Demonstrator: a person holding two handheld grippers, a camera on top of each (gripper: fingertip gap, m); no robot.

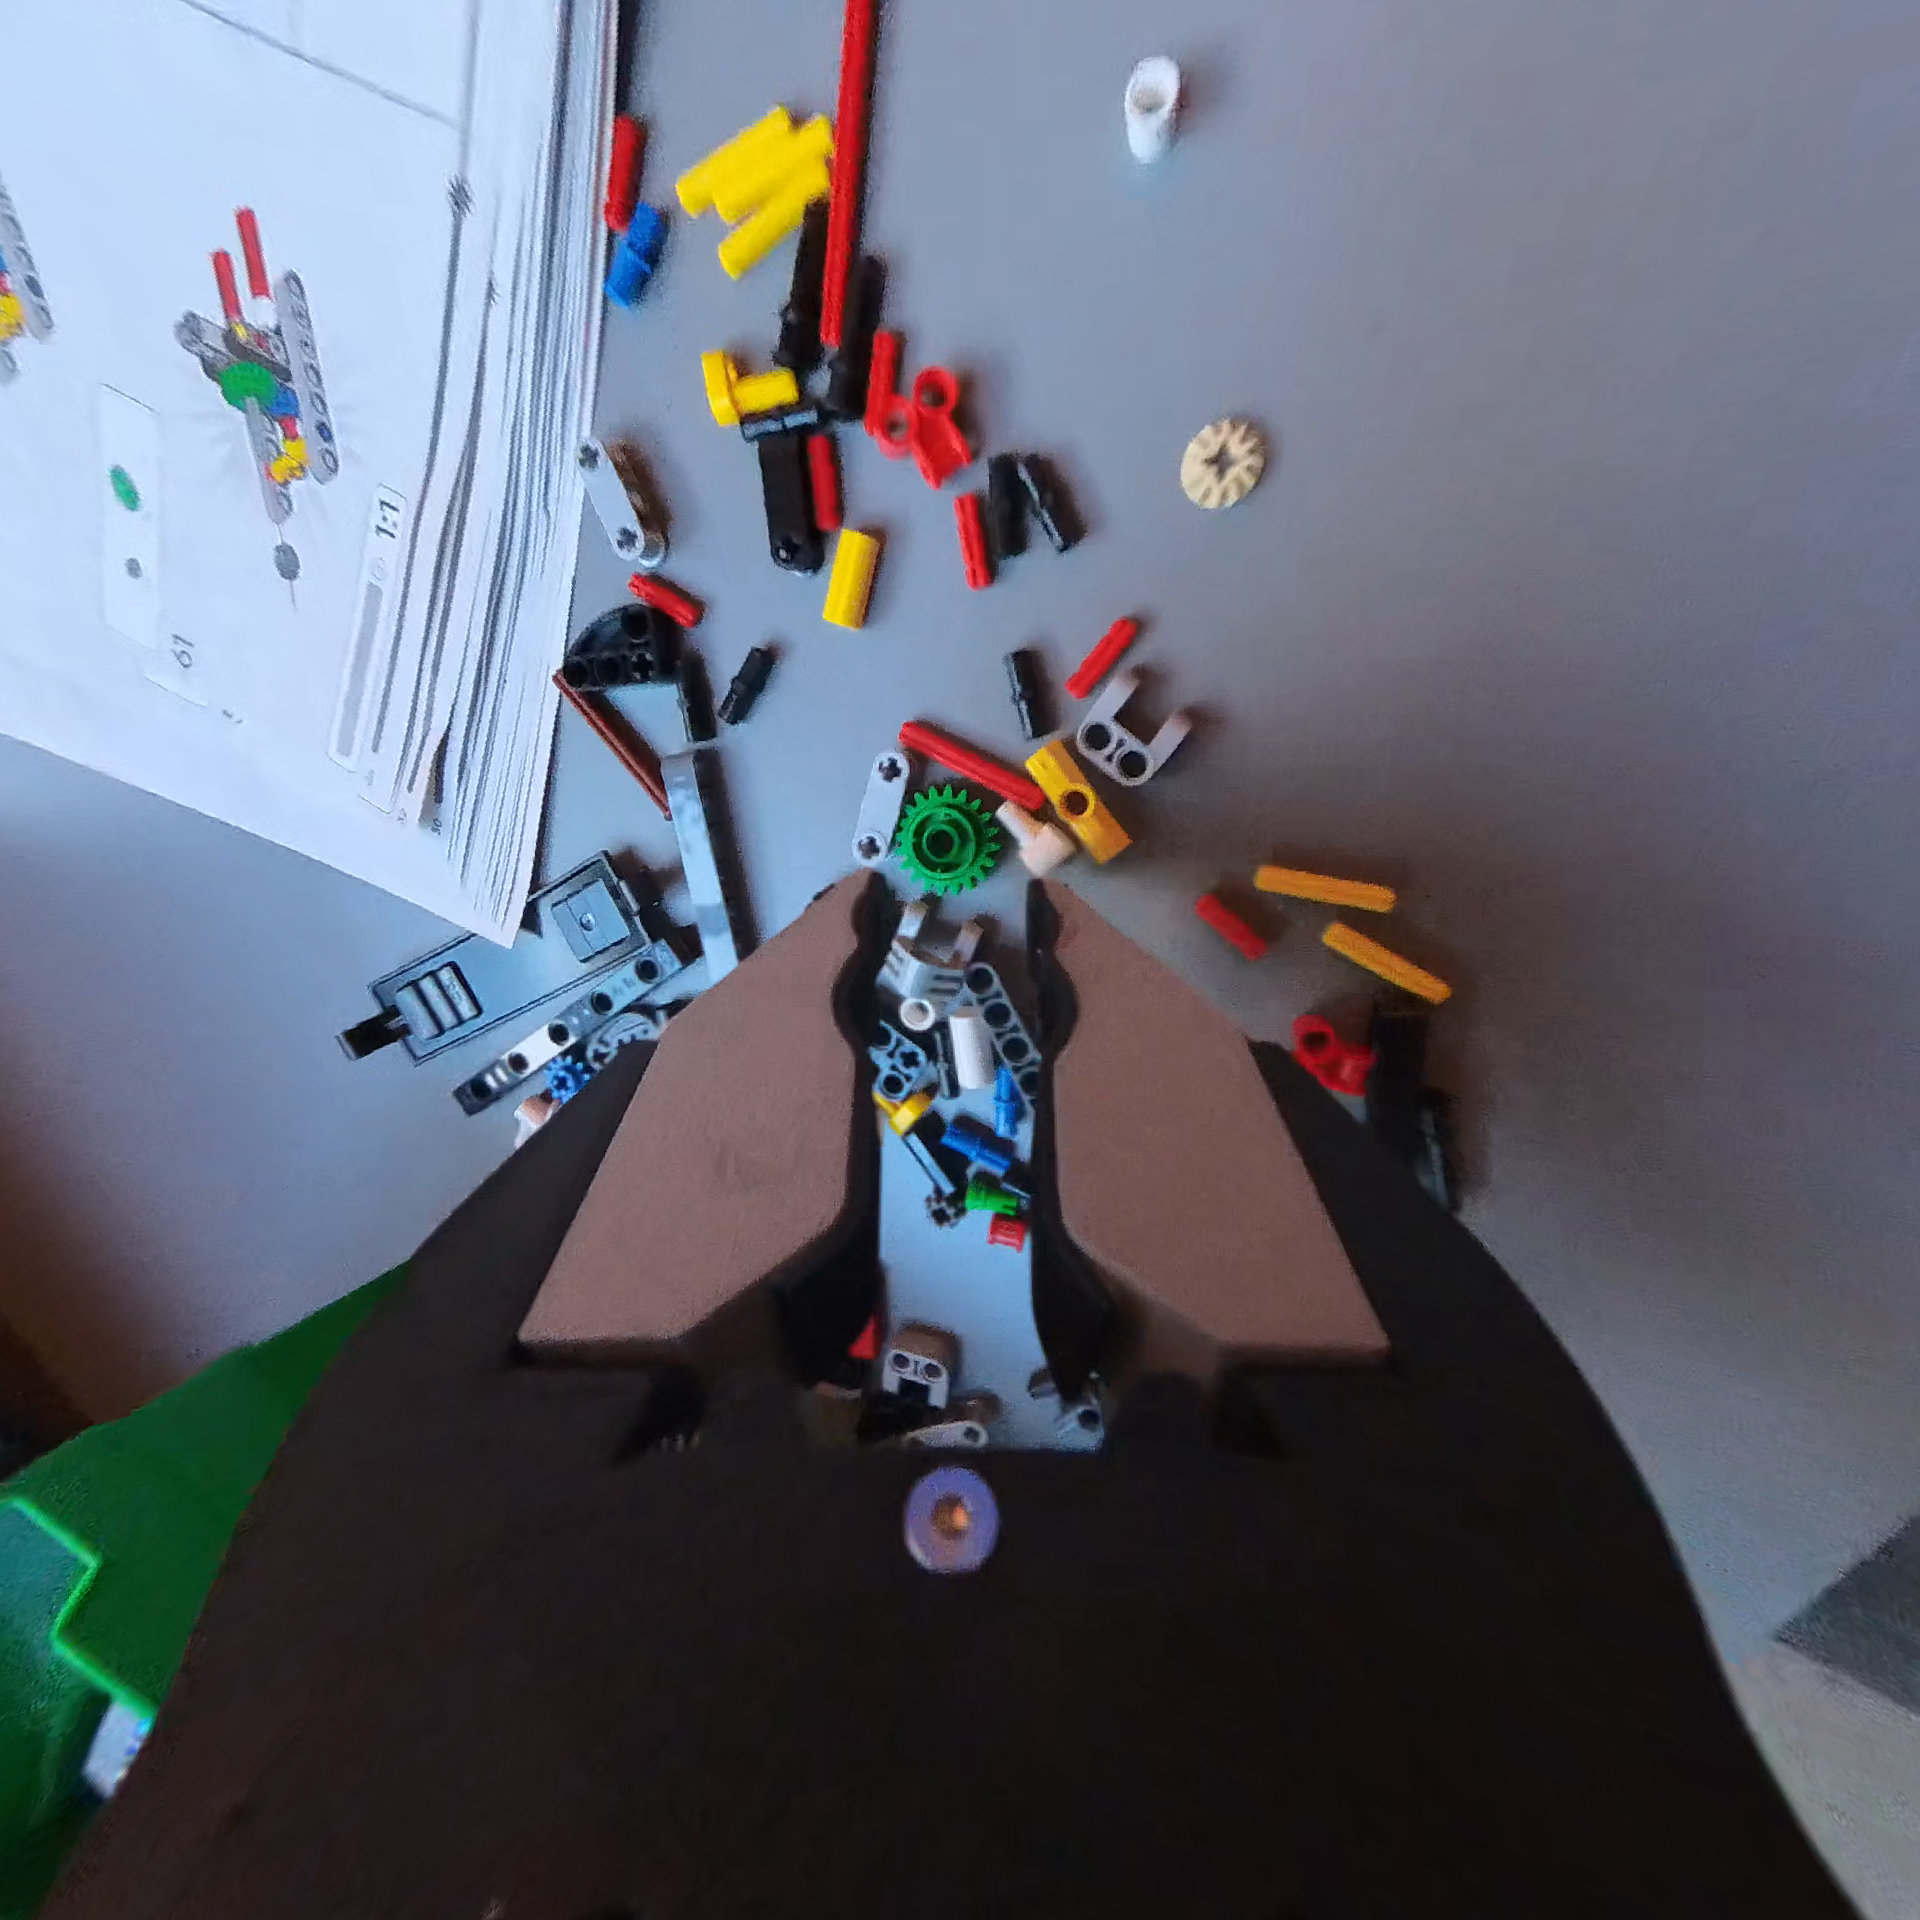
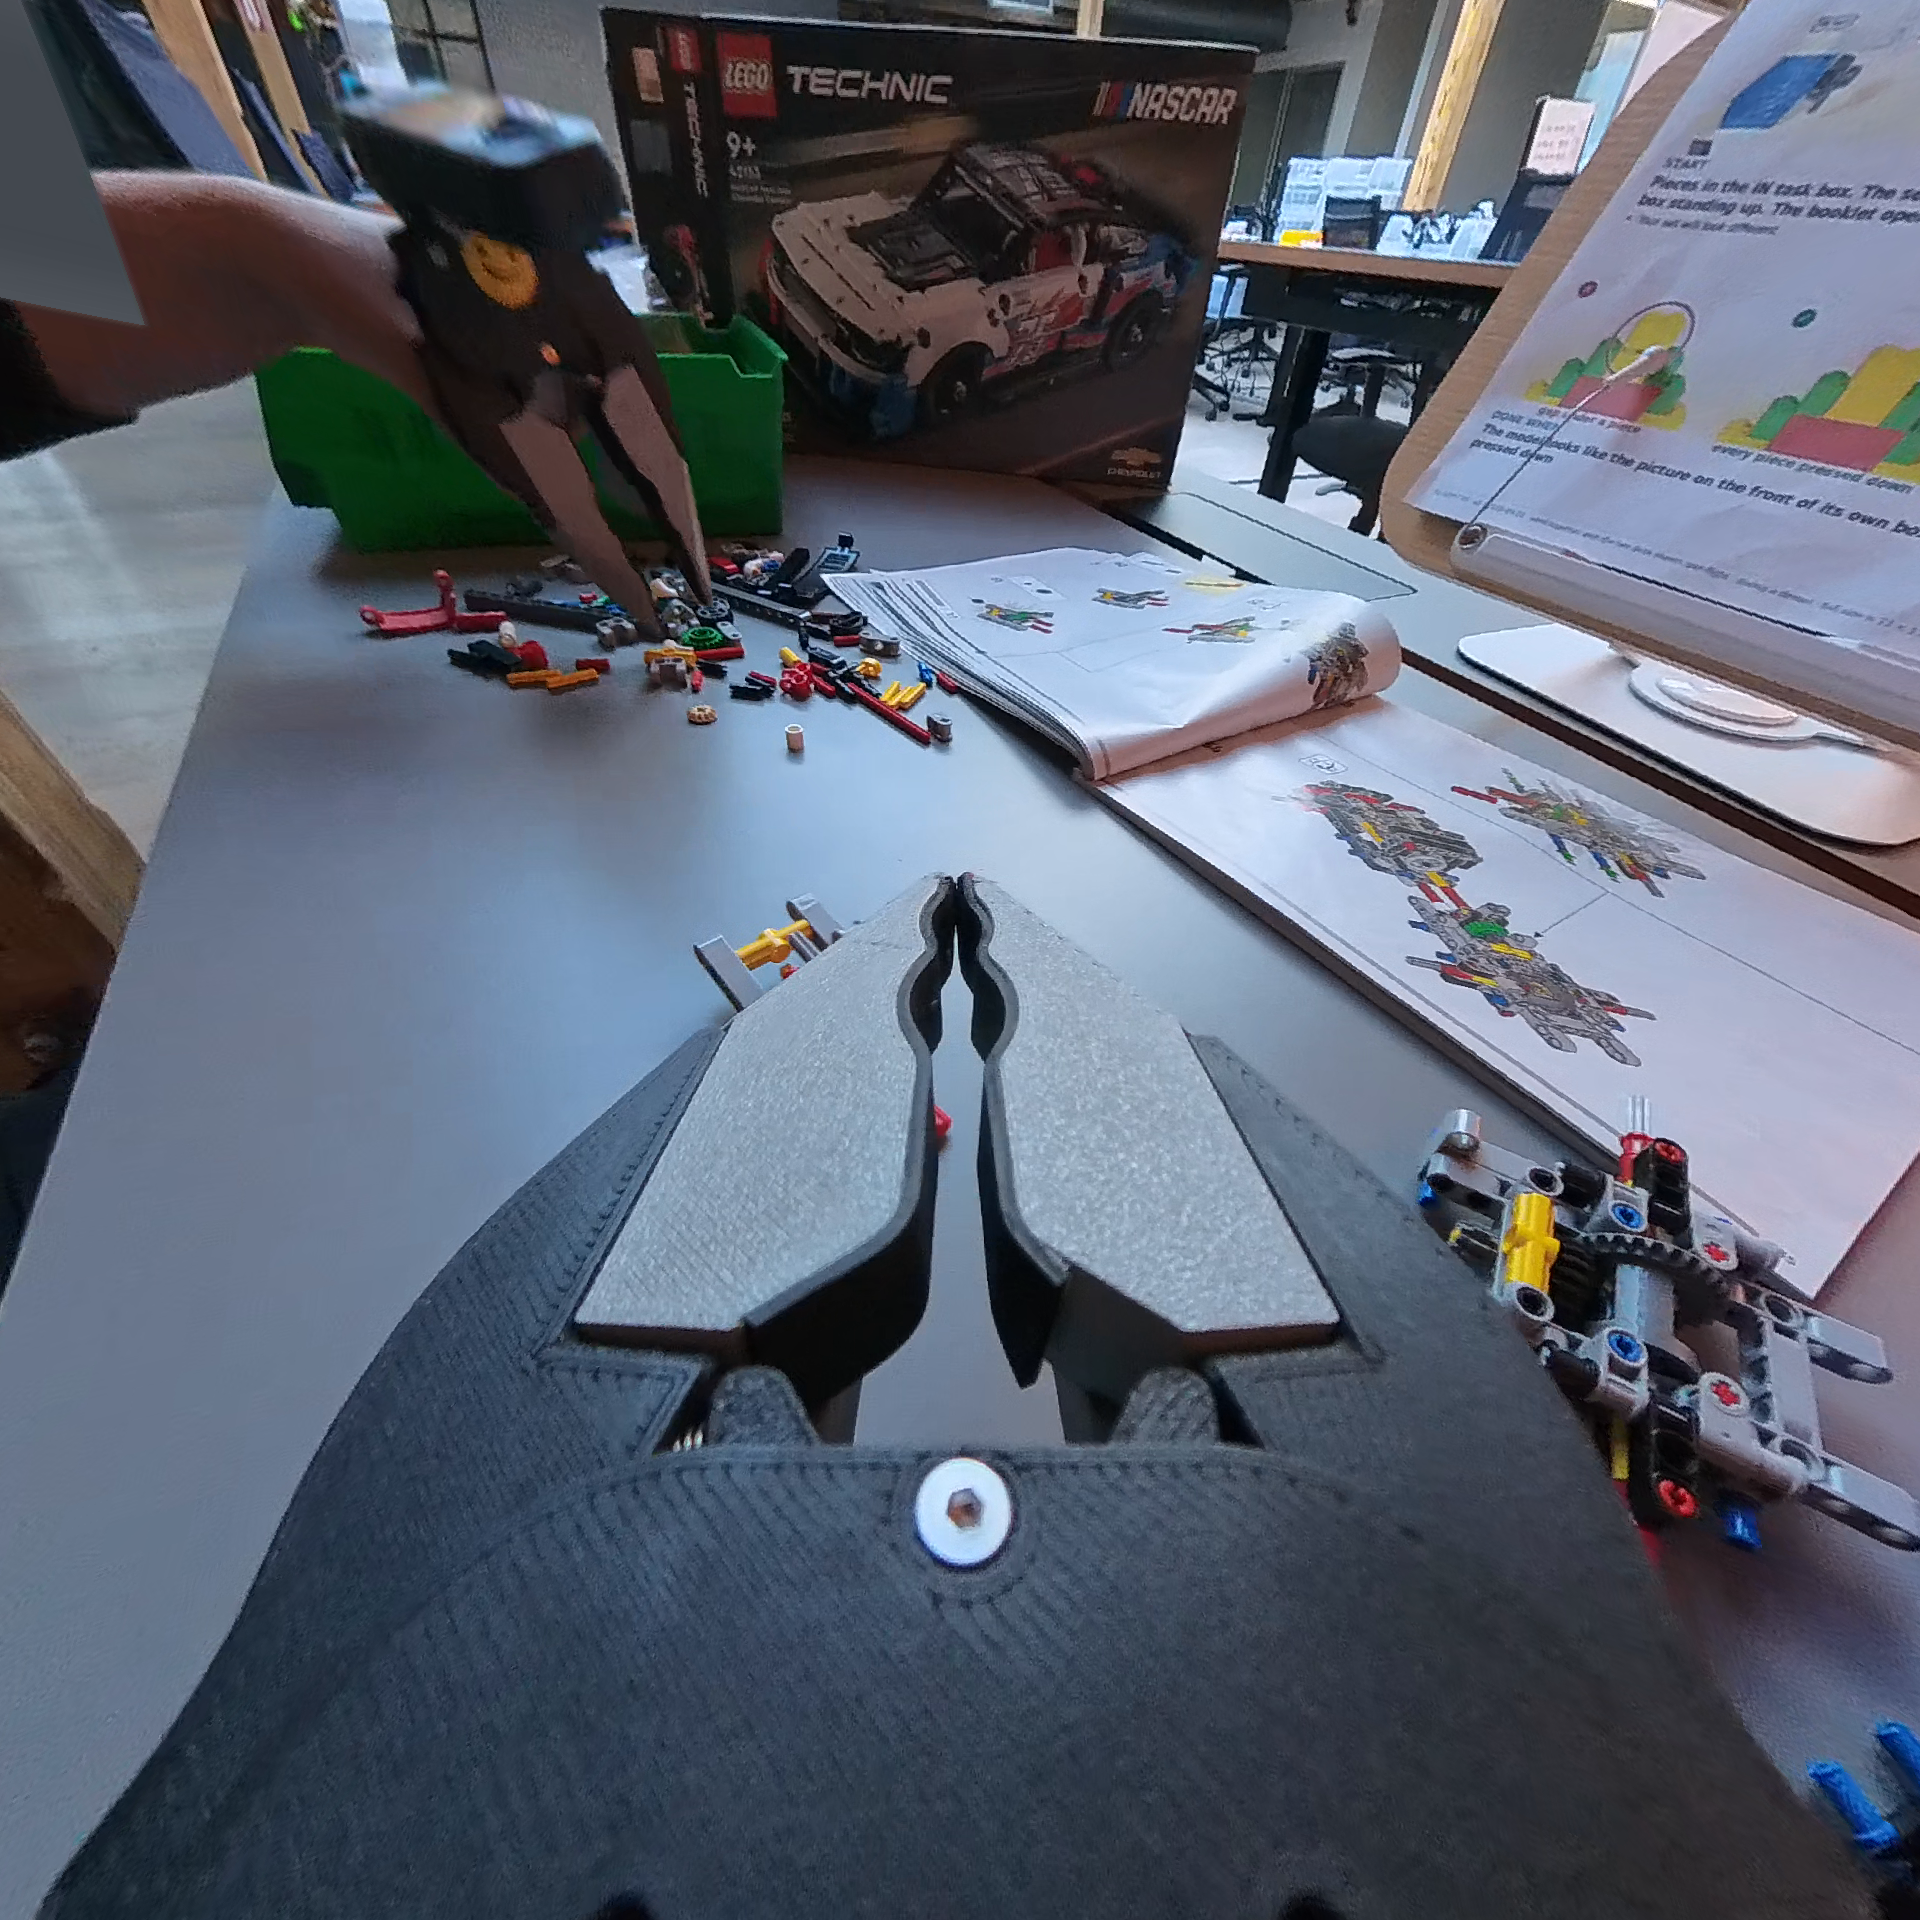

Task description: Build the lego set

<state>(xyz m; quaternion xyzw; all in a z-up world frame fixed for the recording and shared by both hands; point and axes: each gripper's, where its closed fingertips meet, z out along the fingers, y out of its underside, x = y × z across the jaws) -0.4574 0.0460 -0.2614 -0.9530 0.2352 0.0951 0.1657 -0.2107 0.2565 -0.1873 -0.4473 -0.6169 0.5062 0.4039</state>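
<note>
Left tongs (image 1: 951, 883) point down into a scatter of small building-toy pieces on the grey worktop (image 1: 1558, 520), fingers spread a little, nothing pinched; loose grey, white and blue bits lie on the surface between them. Green gear (image 1: 945, 840) lies just past the tips, touching or nearly touching a light grey two-hole link (image 1: 881, 805) on its left; red axle (image 1: 971, 764) and yellow connector (image 1: 1081, 805) just beyond. Tan bevel gear (image 1: 1224, 462) and white sleeve (image 1: 1151, 104) lie apart from the pile. Open instruction booklet (image 1: 291, 416) to the left, its corner over a dark grey part (image 1: 499, 977). View slightly blurred.

Right tongs (image 2: 956, 883) pressed together at the tips, nothing between them, low over bare worktop, well apart from the pile. Small grey-and-yellow subassembly (image 2: 769, 945) just left of them, partly hidden behind the left finger. Larger grey built assembly (image 2: 1652, 1309) to the right, on the booklet's edge. Green bin (image 2: 727, 416) and the printed set box (image 2: 935, 260) stand behind the pile; a hand (image 2: 260, 281) holds the left tongs.
</note>
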